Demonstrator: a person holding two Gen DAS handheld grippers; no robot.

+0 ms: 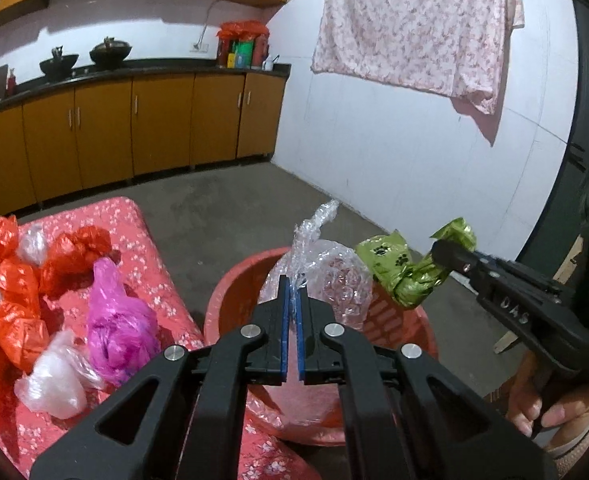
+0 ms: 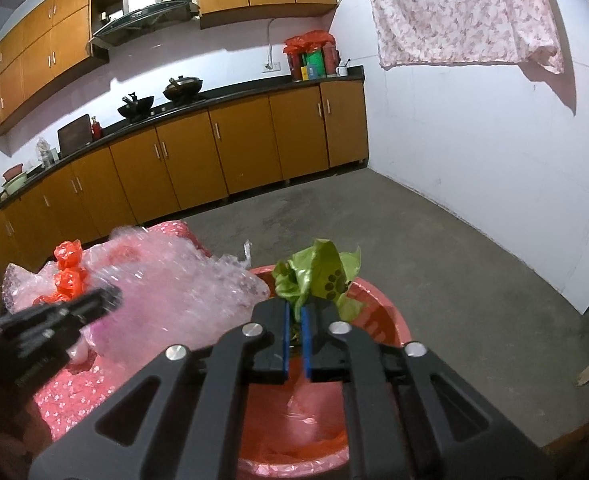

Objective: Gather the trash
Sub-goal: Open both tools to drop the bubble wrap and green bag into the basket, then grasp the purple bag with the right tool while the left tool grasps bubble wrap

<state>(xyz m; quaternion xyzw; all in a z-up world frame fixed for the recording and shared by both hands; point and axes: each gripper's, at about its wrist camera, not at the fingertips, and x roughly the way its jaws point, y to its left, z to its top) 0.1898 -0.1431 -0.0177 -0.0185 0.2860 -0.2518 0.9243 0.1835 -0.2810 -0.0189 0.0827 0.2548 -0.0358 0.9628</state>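
Observation:
My left gripper (image 1: pixel 292 284) is shut on a crumpled sheet of clear bubble wrap (image 1: pixel 334 276), which hangs over the round red basin (image 1: pixel 234 304). From the right, my right gripper (image 1: pixel 440 254) holds a green bag with black paw prints (image 1: pixel 390 264) above the basin's far rim. In the right wrist view the green bag (image 2: pixel 318 272) sticks up between the blue pads of the right gripper (image 2: pixel 294 308), over the basin (image 2: pixel 382 312). The bubble wrap (image 2: pixel 182 292) fills the left there, with the left gripper (image 2: pixel 106 300) blurred at its edge.
Orange bags (image 1: pixel 14 292), a magenta bag (image 1: pixel 118 320) and a clear bag (image 1: pixel 54 384) lie on the pink floral cloth (image 1: pixel 142 248) left of the basin. A hand (image 1: pixel 542 404) grips the right tool. Brown cabinets (image 2: pixel 234 148) line the far wall beyond grey floor (image 2: pixel 434 264).

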